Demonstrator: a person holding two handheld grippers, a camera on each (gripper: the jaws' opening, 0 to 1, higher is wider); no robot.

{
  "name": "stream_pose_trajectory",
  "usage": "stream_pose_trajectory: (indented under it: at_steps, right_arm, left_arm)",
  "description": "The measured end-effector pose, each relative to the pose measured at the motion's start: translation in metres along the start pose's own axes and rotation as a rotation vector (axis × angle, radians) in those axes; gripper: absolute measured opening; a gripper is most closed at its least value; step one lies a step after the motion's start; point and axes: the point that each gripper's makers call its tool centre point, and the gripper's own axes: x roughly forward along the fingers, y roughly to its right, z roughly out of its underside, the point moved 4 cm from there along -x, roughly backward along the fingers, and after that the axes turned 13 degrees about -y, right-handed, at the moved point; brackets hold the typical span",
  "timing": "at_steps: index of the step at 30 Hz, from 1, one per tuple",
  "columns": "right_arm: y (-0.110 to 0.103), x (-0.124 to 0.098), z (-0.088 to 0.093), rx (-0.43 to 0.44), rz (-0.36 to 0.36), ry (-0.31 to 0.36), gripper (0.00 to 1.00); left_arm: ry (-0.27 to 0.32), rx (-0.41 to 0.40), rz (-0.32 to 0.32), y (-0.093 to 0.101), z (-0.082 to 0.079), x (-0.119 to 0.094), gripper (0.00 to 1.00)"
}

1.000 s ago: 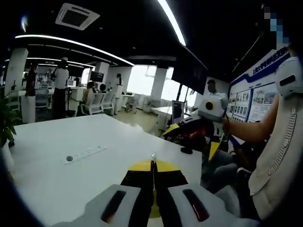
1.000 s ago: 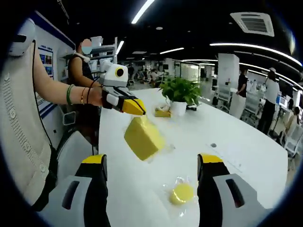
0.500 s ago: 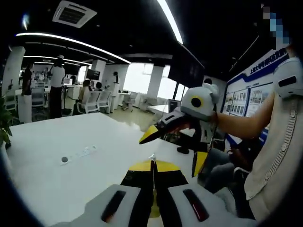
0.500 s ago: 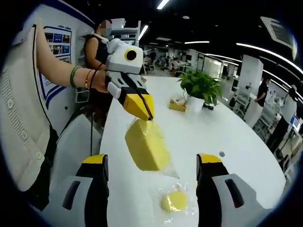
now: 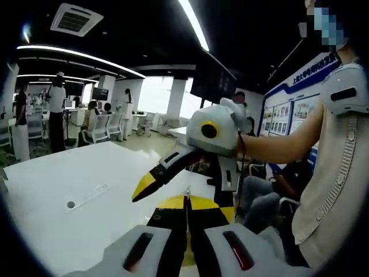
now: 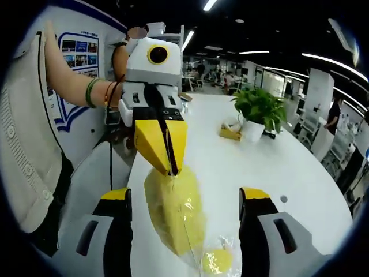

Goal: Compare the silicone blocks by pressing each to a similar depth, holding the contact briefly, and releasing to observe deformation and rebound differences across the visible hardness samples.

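In the right gripper view we see our left gripper [image 6: 170, 167] coming in from the left with its yellow jaws pressed together, the tips pinching the clear bag around the large yellow silicone block [image 6: 176, 210]. That block hangs tilted just under those tips, above the white table [image 6: 242, 167], and it sits between the two spread jaws of our right gripper [image 6: 184, 199], nearer the left-hand jaw; whether it touches either jaw we cannot tell. A small round yellow silicone block [image 6: 216, 261] in a clear wrapper lies on the table just below the big one, also between the open jaws. Further along the table stand a potted plant [image 6: 258, 109] and, just beside it, another yellow piece [image 6: 230, 133]. In the left gripper view our left gripper [image 5: 185, 199] shows its jaws closed, a shred of clear plastic at the tips, and the right gripper [image 5: 173, 173] crosses in front with its yellow-tipped jaws apart over the white table [image 5: 57, 179].
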Motion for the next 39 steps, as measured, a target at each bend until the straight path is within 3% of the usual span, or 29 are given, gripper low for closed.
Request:
stream_pose_trajectory:
  at_steps: [6,14,17,23,32,35,39]
  right_arm:
    - [-0.008,0.013,0.005,-0.015,-0.056,-0.034,0.62]
    - [-0.013,0.018,0.005,-0.032,-0.077,-0.043,0.53]
    - [-0.014,0.018,0.005,-0.044,-0.077,-0.05,0.42]
    - [-0.016,0.015,0.003,-0.051,-0.075,-0.036,0.38]
    - [-0.021,0.015,0.006,-0.068,-0.065,-0.075,0.26]
    - [-0.02,0.015,0.004,-0.097,-0.023,-0.064,0.23]
    - [-0.025,0.015,0.007,0.024,-0.066,-0.115,0.19]
  left_arm:
    - [-0.004,0.046,0.035,0.008,-0.006,0.001,0.0]
    - [-0.009,0.081,0.064,0.015,-0.01,0.002,0.0]
    - [-0.007,0.082,0.067,0.016,-0.01,0.002,0.0]
    - [-0.007,0.087,0.066,0.017,-0.012,0.0,0.0]
    - [-0.016,0.087,0.076,0.021,-0.007,-0.001,0.0]
    - [-0.012,0.09,0.074,0.022,-0.007,-0.002,0.0]
    - [-0.016,0.091,0.069,0.022,-0.007,-0.003,0.0]
